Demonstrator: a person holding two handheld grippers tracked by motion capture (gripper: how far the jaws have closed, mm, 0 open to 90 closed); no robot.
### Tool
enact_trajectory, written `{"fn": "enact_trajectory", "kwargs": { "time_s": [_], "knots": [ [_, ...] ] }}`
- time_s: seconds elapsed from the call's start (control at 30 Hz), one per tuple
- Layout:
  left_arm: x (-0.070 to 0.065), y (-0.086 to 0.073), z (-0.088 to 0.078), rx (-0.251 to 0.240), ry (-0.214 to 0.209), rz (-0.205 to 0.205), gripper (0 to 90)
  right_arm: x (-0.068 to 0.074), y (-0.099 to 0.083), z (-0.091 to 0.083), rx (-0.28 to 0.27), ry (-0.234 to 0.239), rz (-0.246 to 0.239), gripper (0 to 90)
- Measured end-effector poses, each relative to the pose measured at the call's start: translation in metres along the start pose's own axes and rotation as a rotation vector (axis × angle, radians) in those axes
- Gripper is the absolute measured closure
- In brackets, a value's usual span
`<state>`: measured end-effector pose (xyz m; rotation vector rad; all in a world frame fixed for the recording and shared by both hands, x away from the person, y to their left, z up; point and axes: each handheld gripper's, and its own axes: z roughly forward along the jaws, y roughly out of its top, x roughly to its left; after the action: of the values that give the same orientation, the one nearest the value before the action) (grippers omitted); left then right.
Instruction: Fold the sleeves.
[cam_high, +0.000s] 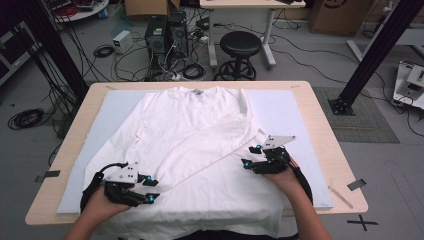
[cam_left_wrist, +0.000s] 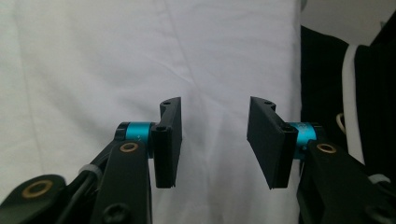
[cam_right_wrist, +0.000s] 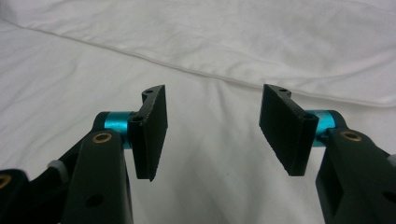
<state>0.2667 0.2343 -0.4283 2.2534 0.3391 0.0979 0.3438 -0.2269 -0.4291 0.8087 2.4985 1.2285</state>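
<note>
A white long-sleeved shirt (cam_high: 190, 125) lies flat, collar away from me, on a pale foam mat (cam_high: 285, 107) on the wooden table. One sleeve (cam_high: 220, 150) is folded diagonally across the body, from upper right down to lower left. My left gripper (cam_high: 151, 189) sits near the sleeve's lower end by the hem; in the left gripper view (cam_left_wrist: 215, 105) it stands open over plain white cloth (cam_left_wrist: 93, 70). My right gripper (cam_high: 248, 155) hovers at the sleeve's upper right part; in the right gripper view (cam_right_wrist: 214, 93) it is open, nothing between the jaws, and the sleeve's folded edge (cam_right_wrist: 210, 74) runs just beyond them.
The shirt's hem hangs over the table's near edge (cam_high: 40, 217). Behind the table stand a black stool (cam_high: 240, 47), computer towers (cam_high: 165, 35) and tangled cables on the floor. Black frame posts rise at left (cam_high: 50, 45) and right (cam_high: 370, 55). Tape marks sit on the table's side edges.
</note>
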Motion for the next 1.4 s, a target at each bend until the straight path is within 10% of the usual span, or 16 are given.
{"fn": "enact_trajectory", "kwargs": {
  "time_s": [0.13, 0.33, 0.77, 0.9, 1.0, 1.13, 1.4],
  "knots": [
    [-0.002, -0.008, 0.002, 0.084, 0.039, 0.013, 57.1, 0.003, 0.001, 0.001, 0.003, 0.002, -0.011, 42.8],
    [-0.002, -0.006, -0.001, 0.097, 0.064, 0.047, 86.3, 0.010, 0.002, 0.001, 0.017, -0.015, -0.029, 43.4],
    [-0.043, 0.013, -0.012, 0.040, 0.010, 0.084, 86.1, 0.011, 0.003, -0.005, -0.001, -0.033, -0.033, 43.8],
    [-0.044, 0.008, -0.016, -0.019, 0.038, 0.029, 66.7, 0.010, 0.002, -0.006, 0.004, -0.044, -0.021, 43.8],
    [-0.027, -0.001, -0.030, -0.091, 0.173, -0.087, 56.6, 0.006, 0.001, -0.008, 0.009, -0.079, -0.012, 44.3],
    [-0.013, -0.012, -0.031, -0.094, 0.235, -0.176, 53.1, 0.001, -0.002, -0.009, 0.015, -0.119, 0.009, 44.7],
    [-0.001, -0.025, -0.020, -0.006, 0.219, -0.245, 61.0, -0.002, -0.004, -0.008, 0.020, -0.140, 0.018, 44.9]
  ]
}}
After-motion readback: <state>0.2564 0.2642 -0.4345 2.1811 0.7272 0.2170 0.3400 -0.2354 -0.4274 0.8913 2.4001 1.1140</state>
